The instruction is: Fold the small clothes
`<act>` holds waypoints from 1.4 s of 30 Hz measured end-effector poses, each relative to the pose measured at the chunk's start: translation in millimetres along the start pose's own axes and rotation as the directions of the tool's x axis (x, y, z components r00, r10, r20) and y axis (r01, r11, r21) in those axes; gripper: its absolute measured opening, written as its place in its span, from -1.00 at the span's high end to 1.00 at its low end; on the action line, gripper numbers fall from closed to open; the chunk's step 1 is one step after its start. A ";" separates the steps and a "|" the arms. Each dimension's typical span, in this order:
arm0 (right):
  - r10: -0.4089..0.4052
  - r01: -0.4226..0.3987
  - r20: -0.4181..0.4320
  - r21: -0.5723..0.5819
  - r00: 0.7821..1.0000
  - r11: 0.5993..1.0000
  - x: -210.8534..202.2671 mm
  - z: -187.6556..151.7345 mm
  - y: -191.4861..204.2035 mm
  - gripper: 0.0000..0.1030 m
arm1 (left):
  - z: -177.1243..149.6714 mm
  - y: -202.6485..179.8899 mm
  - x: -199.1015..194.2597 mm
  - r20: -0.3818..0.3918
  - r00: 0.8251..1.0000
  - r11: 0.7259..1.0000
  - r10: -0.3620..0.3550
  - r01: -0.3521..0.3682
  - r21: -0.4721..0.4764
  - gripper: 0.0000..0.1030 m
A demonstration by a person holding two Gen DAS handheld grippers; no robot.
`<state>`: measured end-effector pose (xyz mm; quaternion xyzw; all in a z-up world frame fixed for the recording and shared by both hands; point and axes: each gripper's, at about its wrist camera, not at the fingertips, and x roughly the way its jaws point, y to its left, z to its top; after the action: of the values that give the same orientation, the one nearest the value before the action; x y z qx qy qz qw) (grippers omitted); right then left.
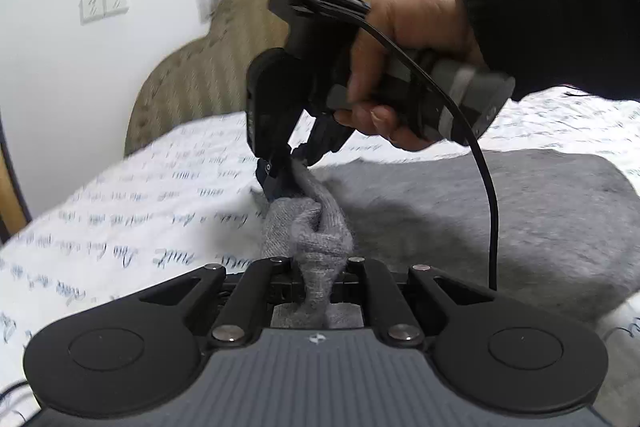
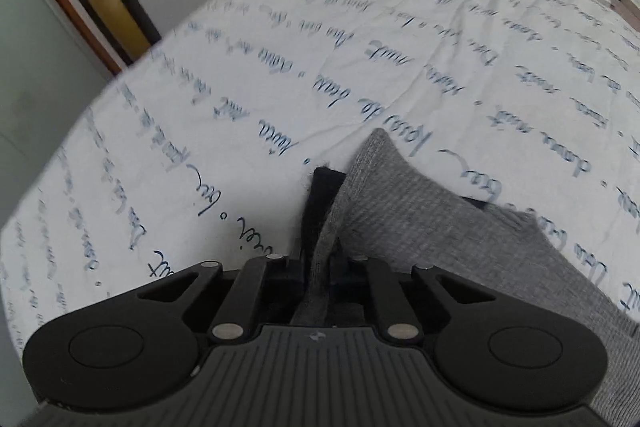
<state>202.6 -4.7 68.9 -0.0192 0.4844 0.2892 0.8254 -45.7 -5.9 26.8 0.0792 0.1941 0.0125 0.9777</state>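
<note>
1. The bed sheet point(image 1: 120, 211), white with blue script, covers the whole work surface. A grey garment point(image 1: 480, 211) lies spread on it, rumpled and, by my reading, not yet folded into any tidy shape, so most of the job is ahead of me.

2. One narrow end of that grey knit is drawn up off the sheet in a twisted rope between my two tools. I judge this the lifting of an edge to begin a fold.

3. My right gripper point(image 1: 286, 167), held in my hand point(image 1: 404, 67) with a dark sleeve above, has its jaws nearly together, pinching the far end of the bunched knit.

4. My left gripper point(image 1: 318, 281) is likewise closed tight on the near end of the same strand, the cloth bulging out between its pads.

5. A dark patch of fabric point(image 2: 320, 195) shows beside the grey knit in the right wrist view; what it is, I cannot tell.
</note>
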 end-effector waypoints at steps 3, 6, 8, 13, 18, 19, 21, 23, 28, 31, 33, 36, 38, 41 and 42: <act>0.069 -0.074 0.071 0.069 0.995 0.995 -23.0 -10.6 -24.1 0.77 | 0.7 -6.8 -6.0 0.014 1.000 1.000 -0.021 0.021 0.016 0.87; 0.118 -0.137 0.139 0.137 0.983 0.981 -47.3 -27.1 -52.0 0.77 | 2.8 -15.8 -6.7 0.015 0.999 0.998 -0.045 0.044 0.033 0.87; 0.130 -0.162 0.183 0.170 0.974 0.972 -62.8 -40.7 -69.6 0.77 | 5.7 -24.3 -7.8 0.017 0.998 0.997 -0.063 0.062 0.046 0.87; 0.133 -0.197 0.260 0.237 0.956 0.951 -96.2 -76.2 -114.3 0.77 | 16.2 -51.8 -15.2 0.034 0.990 0.988 -0.138 0.135 0.076 0.87; 0.121 -0.211 0.306 0.282 0.944 0.936 -125.0 -106.1 -154.4 0.77 | 25.1 -83.7 -15.9 0.034 0.974 0.969 -0.222 0.217 0.119 0.87; 0.119 -0.214 0.318 0.283 0.940 0.935 -133.4 -110.9 -161.5 0.77 | 27.2 -91.9 -17.9 0.042 0.970 0.963 -0.240 0.233 0.135 0.87; 0.111 -0.213 0.341 0.280 0.933 0.936 -151.0 -120.2 -174.5 0.77 | 32.6 -107.7 -20.8 0.055 0.959 0.950 -0.279 0.268 0.159 0.87; 0.107 -0.218 0.362 0.282 0.926 0.934 -168.1 -130.8 -189.4 0.77 | 37.0 -124.0 -21.7 0.063 0.946 0.936 -0.319 0.304 0.178 0.87; 0.039 -0.182 0.374 0.355 0.927 0.917 -187.1 -165.9 -234.2 0.77 | 33.5 -171.1 -11.6 0.008 0.923 0.903 -0.384 0.374 0.212 0.87; 0.013 -0.163 0.355 0.397 0.935 0.903 -180.8 -183.8 -256.2 0.77 | 28.9 -196.3 -3.6 -0.035 0.918 0.892 -0.394 0.392 0.225 0.87; 0.007 -0.160 0.350 0.410 0.937 0.898 -175.5 -190.6 -262.3 0.77 | 28.4 -206.1 1.0 -0.060 0.913 0.887 -0.403 0.406 0.222 0.87; 0.023 -0.188 0.381 0.401 0.924 0.897 -179.2 -198.4 -265.3 0.77 | 29.0 -213.1 6.9 -0.069 0.911 0.880 -0.407 0.411 0.238 0.87; 0.028 -0.197 0.385 0.408 0.923 0.892 -176.8 -201.9 -270.1 0.77 | 21.8 -218.5 7.3 -0.091 0.912 0.878 -0.401 0.411 0.245 0.87; 0.020 -0.188 0.353 0.448 0.935 0.874 -162.2 -212.9 -285.0 0.78 | 12.8 -219.8 17.7 -0.137 0.909 0.875 -0.394 0.417 0.246 0.87; 0.026 -0.202 0.357 0.465 0.934 0.862 -157.6 -217.9 -289.0 0.80 | 12.6 -218.7 18.6 -0.138 0.907 0.873 -0.397 0.420 0.249 0.87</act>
<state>116.8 -385.4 9.3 0.2714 0.3934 0.2036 0.8545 -25.1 -222.6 -3.6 0.1697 0.2466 -0.2178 0.9290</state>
